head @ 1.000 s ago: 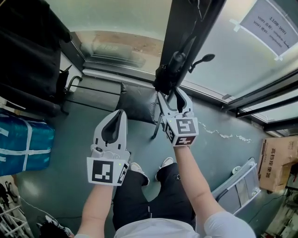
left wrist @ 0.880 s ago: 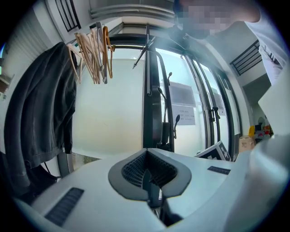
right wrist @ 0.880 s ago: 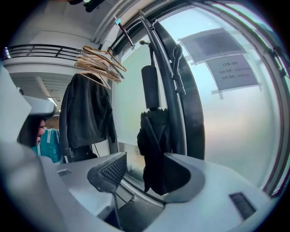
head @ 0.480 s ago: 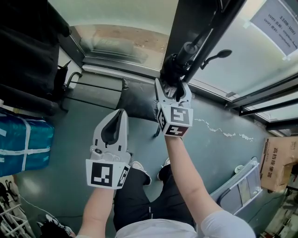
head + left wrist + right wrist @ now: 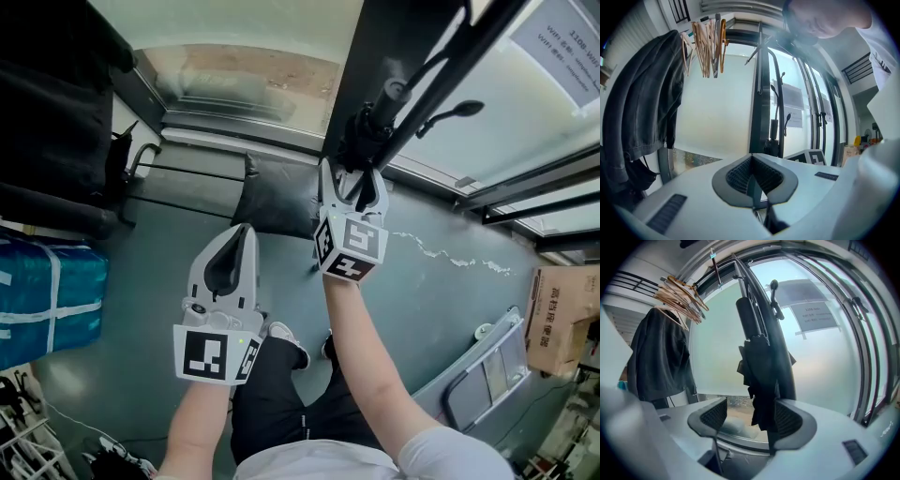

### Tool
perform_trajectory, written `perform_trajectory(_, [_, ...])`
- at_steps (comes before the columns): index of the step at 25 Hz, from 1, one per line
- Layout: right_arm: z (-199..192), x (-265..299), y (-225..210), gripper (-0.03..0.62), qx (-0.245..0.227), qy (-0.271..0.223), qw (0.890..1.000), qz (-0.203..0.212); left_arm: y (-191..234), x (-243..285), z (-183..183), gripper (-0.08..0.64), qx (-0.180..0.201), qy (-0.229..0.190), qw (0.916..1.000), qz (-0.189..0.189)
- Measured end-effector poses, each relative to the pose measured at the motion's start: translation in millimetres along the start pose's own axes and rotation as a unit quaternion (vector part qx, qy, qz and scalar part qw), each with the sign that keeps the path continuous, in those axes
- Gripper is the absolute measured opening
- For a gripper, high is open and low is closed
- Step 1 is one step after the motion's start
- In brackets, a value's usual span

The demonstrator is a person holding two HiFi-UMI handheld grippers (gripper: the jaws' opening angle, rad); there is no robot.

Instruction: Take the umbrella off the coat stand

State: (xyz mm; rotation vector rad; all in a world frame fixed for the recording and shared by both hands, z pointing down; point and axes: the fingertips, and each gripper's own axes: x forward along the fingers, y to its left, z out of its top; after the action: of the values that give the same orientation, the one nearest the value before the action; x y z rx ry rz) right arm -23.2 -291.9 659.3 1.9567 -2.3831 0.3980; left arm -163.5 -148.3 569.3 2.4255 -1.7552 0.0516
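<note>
A black folded umbrella [image 5: 367,131] hangs on the dark coat stand [image 5: 448,112] in front of the frosted window. My right gripper [image 5: 354,180] is raised at the umbrella's lower end. In the right gripper view its jaws [image 5: 749,414] have just been opening and stand wide apart. The umbrella's [image 5: 757,357] loose fabric hangs in the gap close to the right-hand pad, and the left pad is clear of it. My left gripper [image 5: 230,255] is lower and to the left, apart from the stand, with its jaws [image 5: 752,180] shut on nothing.
A dark jacket [image 5: 658,357] and wooden hangers [image 5: 679,296] hang to the left. On the floor are a dark cushion [image 5: 277,202], a blue bundle [image 5: 47,291], a cardboard box [image 5: 558,319] and a folded step ladder [image 5: 483,384].
My right gripper has moved further up the picture to the umbrella's lower end, rolled a little, and its jaws have spread. The left gripper has hardly shifted.
</note>
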Motion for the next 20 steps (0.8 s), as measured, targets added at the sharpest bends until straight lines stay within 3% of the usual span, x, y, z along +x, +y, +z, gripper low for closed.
perform_trajectory(9, [-4, 6, -3, 0.318, 0.003, -0.003, 1.000, -0.022, -1, 10, -8, 0.021, -0.010, 0.014, 0.9994, -0.028])
perform_trajectory(14, [1, 24, 1, 0.321, 0.037, -0.013, 0.998, -0.039, 4, 12, -12, 0.021, -0.017, 0.023, 0.9990, -0.035])
perform_trajectory(20, [15, 66, 5, 0.307, 0.045, -0.040, 0.998, -0.017, 9, 7, -19, 0.021, -0.014, 0.040, 0.9983, -0.040])
